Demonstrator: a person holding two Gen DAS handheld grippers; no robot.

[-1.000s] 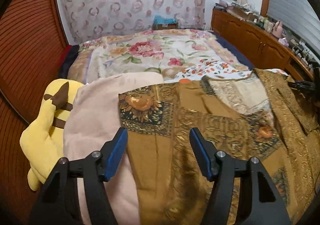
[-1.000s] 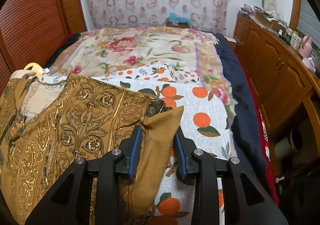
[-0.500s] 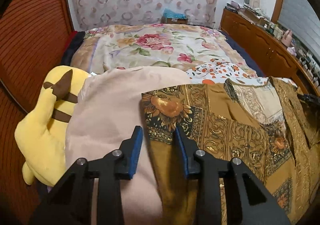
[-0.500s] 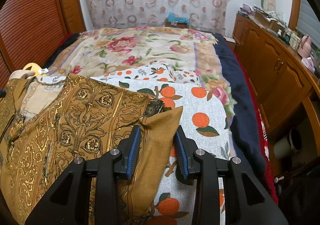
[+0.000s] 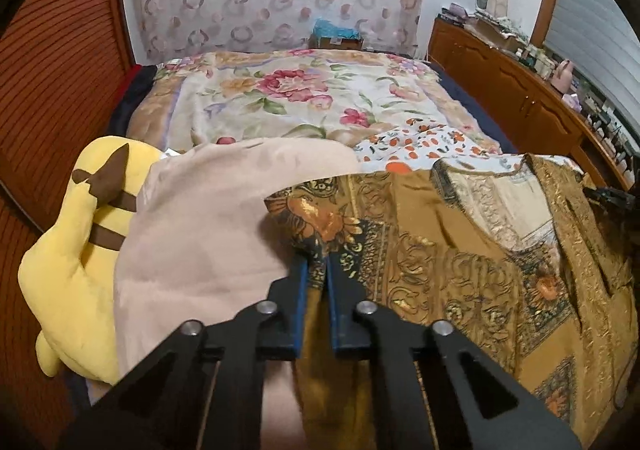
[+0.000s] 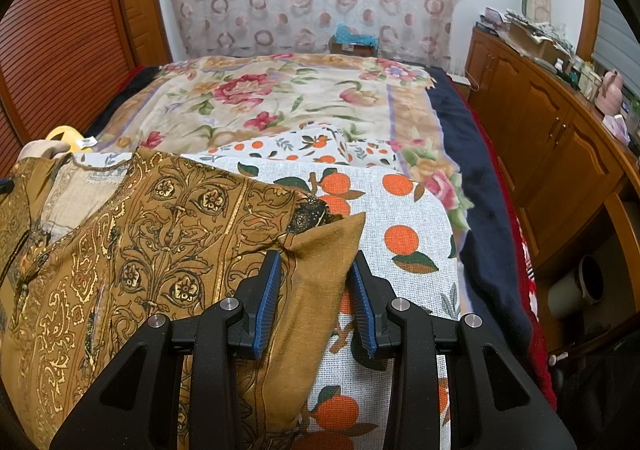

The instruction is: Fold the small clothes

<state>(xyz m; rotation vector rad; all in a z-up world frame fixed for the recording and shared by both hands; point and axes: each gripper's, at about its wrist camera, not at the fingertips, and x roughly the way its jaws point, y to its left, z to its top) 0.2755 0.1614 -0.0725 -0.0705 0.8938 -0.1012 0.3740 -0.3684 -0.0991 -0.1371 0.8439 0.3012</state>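
Left gripper (image 5: 318, 278): I'm pinching the brown garment (image 5: 460, 270) at its near-left edge, jaws pressed together on the cloth.
Right gripper (image 6: 316, 290): I'm straddling its plain corner, jaws spread, not yet gripping.
Garment: lying flat across the bed's (image 6: 280, 106) near end.
Technique: I'm judging both grips should be firm before lifting evenly.

Soft even indoor light, fisheye-bent dark edges.
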